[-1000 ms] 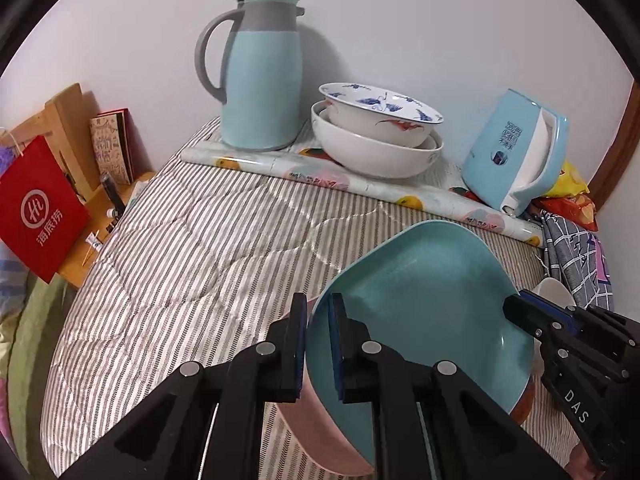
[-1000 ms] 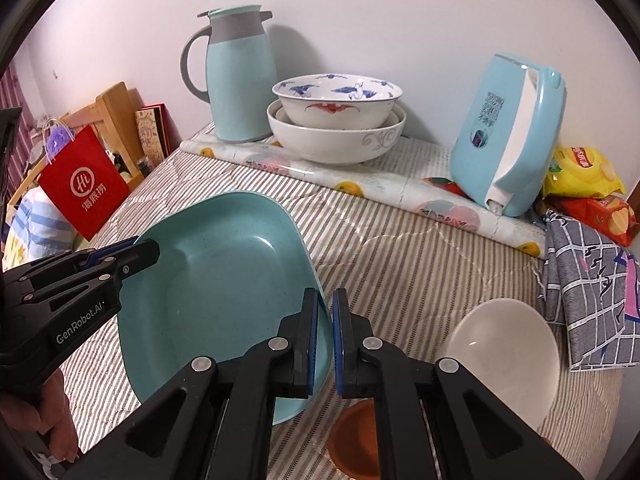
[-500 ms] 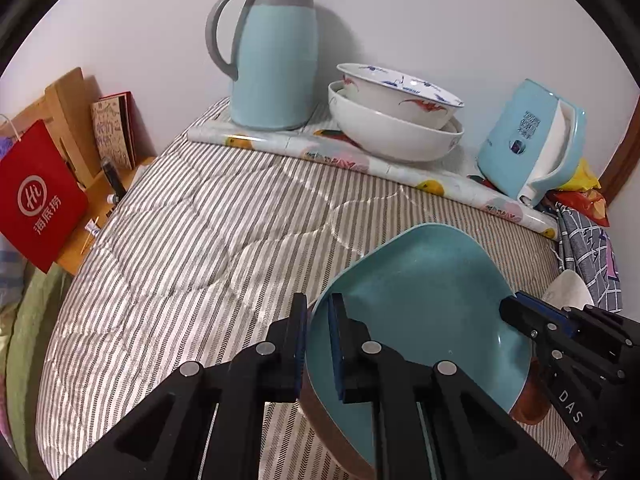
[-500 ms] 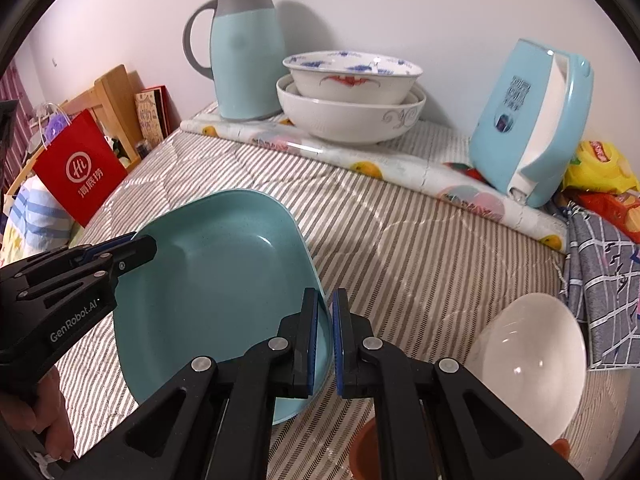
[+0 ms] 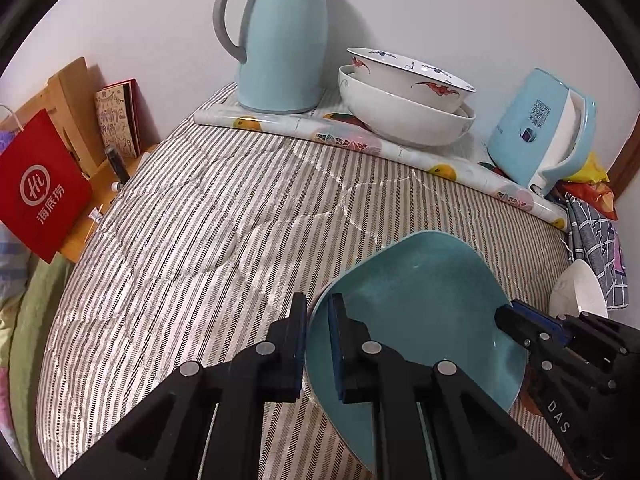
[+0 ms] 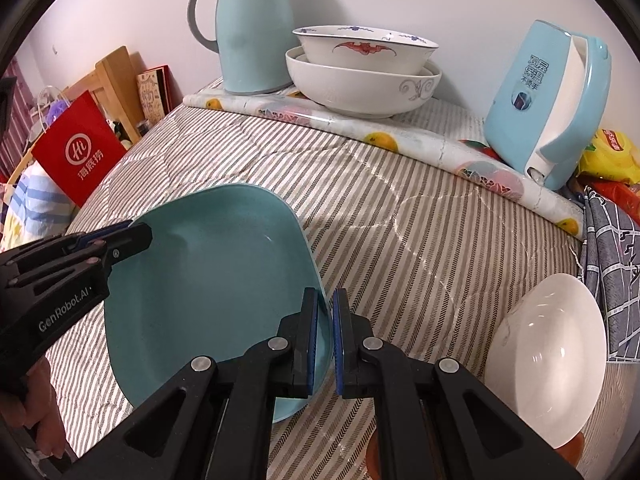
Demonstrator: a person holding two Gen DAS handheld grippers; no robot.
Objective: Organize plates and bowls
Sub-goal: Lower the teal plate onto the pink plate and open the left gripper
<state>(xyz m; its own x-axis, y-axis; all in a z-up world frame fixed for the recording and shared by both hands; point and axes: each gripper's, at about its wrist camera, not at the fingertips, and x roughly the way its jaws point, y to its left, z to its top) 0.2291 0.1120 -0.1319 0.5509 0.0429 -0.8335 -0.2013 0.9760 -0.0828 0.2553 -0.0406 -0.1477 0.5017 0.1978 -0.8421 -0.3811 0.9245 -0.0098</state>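
- And the teal plate [image 6: 208, 276] is travelling: held against a second ago, the stacked bowls [image 6: 362, 76] and the thermos [image 6: 250, 28] loom larger and higher in both wrist views, so both claws have carried it forward across the bed [image 5: 224, 208].
- The pink dish that peeked out under the plate's near edge a second ago is gone from the left view; the plate now hangs over bare striped quilt.
- Left claw [image 5: 318, 344] is pinched narrow on the plate's left rim, pads either side of the edge.
- Right claw [image 6: 325, 340] is clamped just as tight on the opposite rim. A two-handed carry!
- My read: the lift is done and this is the transfer leg, most likely heading toward the bowl stack at the back. The set-down is not yet made.
- The plate itself: rounded-square, shallow, raised rim, matte teal with a faint speckle, empty and clean. It sits tilted, far edge higher than the near one.
- Over to the right, the white bowl [image 6: 548, 360] rests on the quilt, untouched, well apart from the plate, with something orange just showing beneath its lower edge.
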